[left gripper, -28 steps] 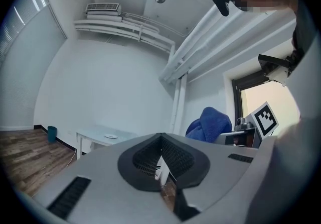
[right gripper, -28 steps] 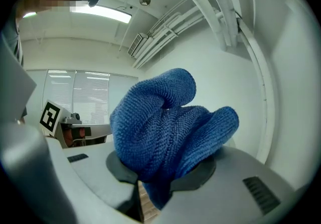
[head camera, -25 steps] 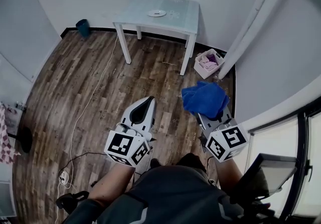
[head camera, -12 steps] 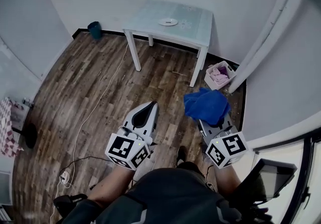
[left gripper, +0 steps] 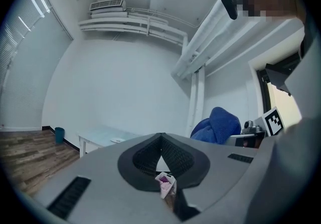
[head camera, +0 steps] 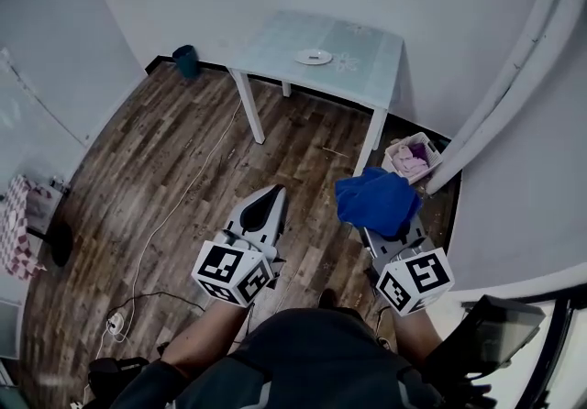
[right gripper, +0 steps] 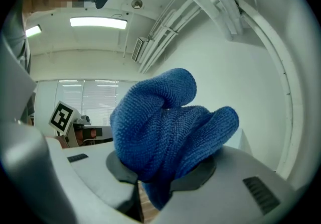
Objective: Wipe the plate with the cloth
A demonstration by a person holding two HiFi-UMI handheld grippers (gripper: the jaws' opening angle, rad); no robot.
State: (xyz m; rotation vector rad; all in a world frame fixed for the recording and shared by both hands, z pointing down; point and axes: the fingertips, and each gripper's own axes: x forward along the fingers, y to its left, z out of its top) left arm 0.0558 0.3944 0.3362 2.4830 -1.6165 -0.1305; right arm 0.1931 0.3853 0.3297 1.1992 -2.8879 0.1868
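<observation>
Blue cloth (head camera: 376, 201) clamped in right hand-held gripper (right gripper: 156, 184); left hand-held gripper (left gripper: 161, 137) closed; one plate (head camera: 314, 57).

Lit evenly and coolly from overhead by a ceiling lamp (right gripper: 98, 22); softly shadowed, without hard glare. Dimmer and greyer in the head view. Strongly bowed toward the edges in every view, straight walls and pipes curving. Ringed in black at the corners in both gripper views. Sharp on the weave of the cloth (right gripper: 165, 127); softer at the very near foreground.
</observation>
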